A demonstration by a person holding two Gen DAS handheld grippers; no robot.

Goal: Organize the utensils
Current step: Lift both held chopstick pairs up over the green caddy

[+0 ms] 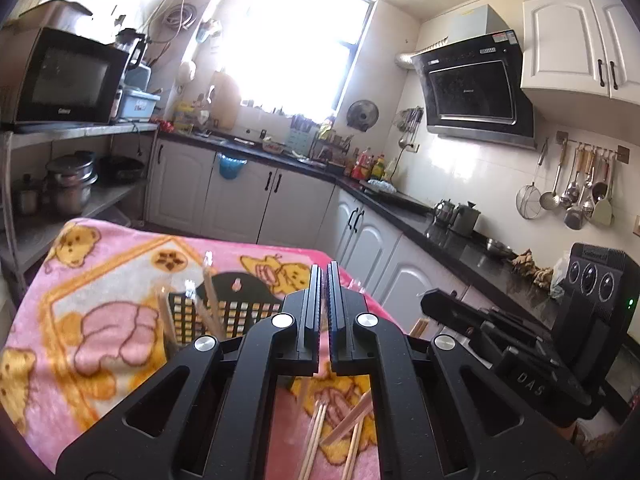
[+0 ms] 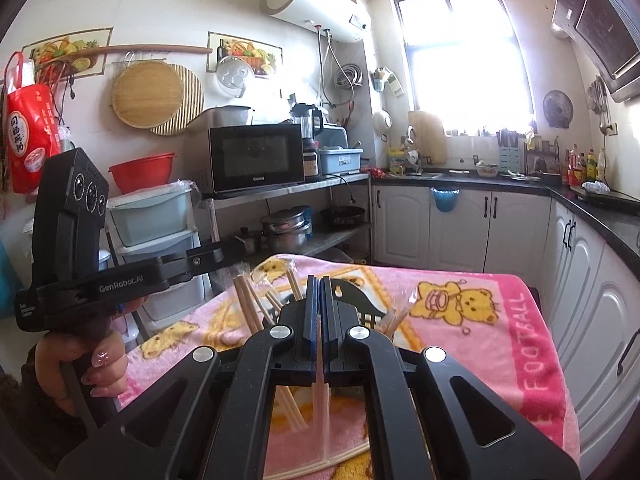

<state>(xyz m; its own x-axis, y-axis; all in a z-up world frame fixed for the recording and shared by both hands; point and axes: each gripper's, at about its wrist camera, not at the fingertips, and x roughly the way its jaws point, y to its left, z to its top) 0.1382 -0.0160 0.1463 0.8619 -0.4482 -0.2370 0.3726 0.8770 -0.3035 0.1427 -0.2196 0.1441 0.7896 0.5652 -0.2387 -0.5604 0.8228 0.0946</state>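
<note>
A black perforated utensil holder (image 1: 240, 312) lies on the pink bear blanket (image 1: 100, 280), with several wooden chopsticks (image 1: 208, 304) sticking out of it. My left gripper (image 1: 324, 270) hovers above the holder, shut with nothing between its fingers. More loose chopsticks (image 1: 320, 432) lie on the blanket under it. In the right wrist view my right gripper (image 2: 319, 280) is also shut and empty, above the same holder (image 2: 360, 300). Chopsticks (image 2: 248, 304) lean out at its left and a plastic-wrapped pair (image 2: 394, 320) at its right. Loose chopsticks (image 2: 292, 412) lie underneath.
A hand (image 2: 96, 364) grips the left unit's handle at the left. A dark counter (image 1: 460, 240) over white cabinets (image 2: 460, 224) runs along the right and back. A shelf with a microwave (image 2: 256, 156) and pots (image 2: 288, 228) stands beyond the table's far left.
</note>
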